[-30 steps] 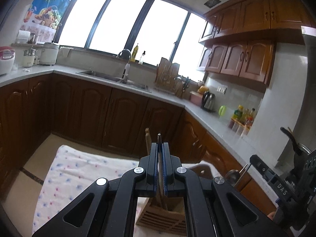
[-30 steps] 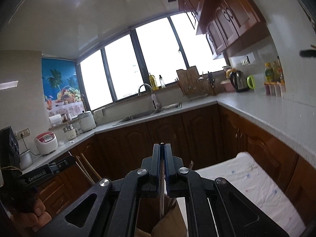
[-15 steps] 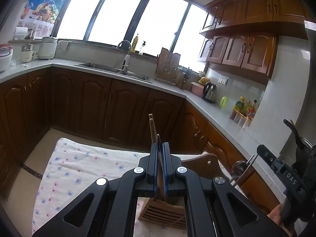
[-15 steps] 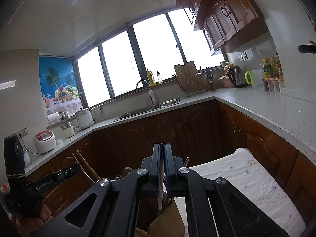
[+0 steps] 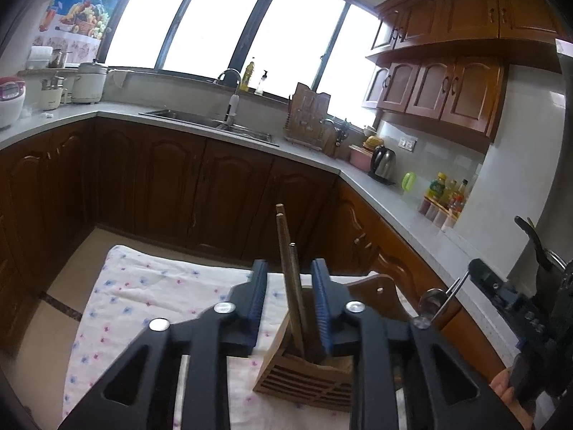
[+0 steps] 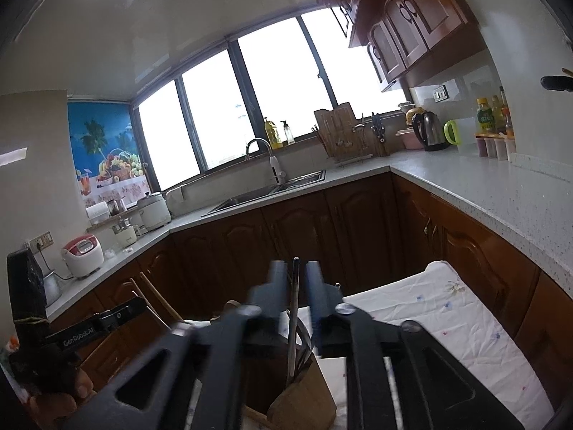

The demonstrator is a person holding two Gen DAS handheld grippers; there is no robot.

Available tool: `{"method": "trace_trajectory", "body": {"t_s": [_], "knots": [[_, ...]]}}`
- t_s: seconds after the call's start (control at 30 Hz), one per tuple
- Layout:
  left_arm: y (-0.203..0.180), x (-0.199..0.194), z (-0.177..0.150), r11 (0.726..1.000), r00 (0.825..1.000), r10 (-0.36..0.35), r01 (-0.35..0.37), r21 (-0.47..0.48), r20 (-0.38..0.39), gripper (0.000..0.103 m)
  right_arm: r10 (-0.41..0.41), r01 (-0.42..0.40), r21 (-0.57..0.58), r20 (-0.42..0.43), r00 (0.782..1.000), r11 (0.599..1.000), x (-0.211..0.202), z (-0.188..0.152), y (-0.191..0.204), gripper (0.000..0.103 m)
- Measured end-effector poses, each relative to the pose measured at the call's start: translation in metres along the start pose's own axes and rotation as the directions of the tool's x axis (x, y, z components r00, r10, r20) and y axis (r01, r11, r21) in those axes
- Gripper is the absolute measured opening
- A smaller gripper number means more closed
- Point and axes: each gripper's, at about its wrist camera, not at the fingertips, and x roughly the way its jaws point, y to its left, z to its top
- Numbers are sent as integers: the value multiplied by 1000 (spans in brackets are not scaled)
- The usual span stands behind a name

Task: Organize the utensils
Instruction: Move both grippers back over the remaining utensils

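Note:
A slatted wooden utensil holder (image 5: 301, 376) stands on the flowered cloth (image 5: 143, 294). Wooden chopsticks (image 5: 284, 243) rise out of it between the jaws of my left gripper (image 5: 289, 268). Those jaws are opening, with a gap on both sides of the chopsticks. In the right wrist view a thin metal utensil (image 6: 293, 308) stands in the same holder (image 6: 304, 394). My right gripper (image 6: 294, 268) is opening around it, motion-blurred, and its pads are off the handle. Each gripper also appears in the other's view, the right gripper (image 5: 494, 286) and the left gripper (image 6: 118, 317).
Dark wooden cabinets (image 5: 172, 186) under a grey counter (image 6: 483, 193) wrap around the small table. On the counter are a sink (image 5: 215, 122), a kettle (image 6: 428, 130), bottles (image 5: 444, 193) and a rice cooker (image 6: 82, 254). A hand (image 6: 53, 401) holds the left gripper's handle.
Both grippers were shut, the left on the chopsticks and the right on the metal utensil. Now both pairs of jaws have parted and the utensils stand free in the holder.

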Motion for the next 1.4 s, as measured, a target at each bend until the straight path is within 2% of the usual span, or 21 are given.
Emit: {"method": "trace_trajectory", "body": {"t_s": [0.07, 0.13, 0.17, 0.2, 0.23, 0.27, 0.4, 0.8, 1.03, 1.4], "knots": [[1, -4, 0, 1000, 1000, -4, 4, -5, -2, 31, -4, 4, 0, 28, 1000, 1000, -7, 1, 0, 65], [2, -10, -2, 1000, 1000, -1, 1, -10, 1, 43, -1, 1, 10, 39, 999, 1000, -13, 3, -1, 67], [2, -15, -3, 1000, 1000, 10, -10, -8, 6, 59, 9, -9, 22, 37, 999, 1000, -15, 4, -3, 72], [3, -22, -5, 999, 999, 36, -36, -6, 13, 81, 16, -17, 31, 36, 999, 999, -18, 4, -5, 79], [3, -27, -7, 999, 998, 52, -52, -3, 22, 87, 20, -21, 36, 35, 999, 999, -19, 4, -6, 82], [3, -34, -10, 998, 998, 60, -60, 1, 32, 88, 24, -25, 40, 36, 999, 999, -23, 3, -7, 85], [3, -60, -25, 997, 997, 77, -78, 27, 23, 89, 39, -40, 44, 24, 999, 998, -38, -3, -6, 91], [-3, -129, -56, 996, 996, 68, -65, 57, -50, 89, 89, -88, 15, -87, 992, 996, -81, -39, 15, 92], [1, -166, -63, 997, 994, 48, -41, 69, -94, 89, 79, -78, 11, -136, 988, 997, -108, -56, 18, 96], [1, -197, -87, 993, 980, 80, -61, 105, -182, 89, 63, -63, 9, -244, 968, 998, -135, -98, 14, 96]]}}
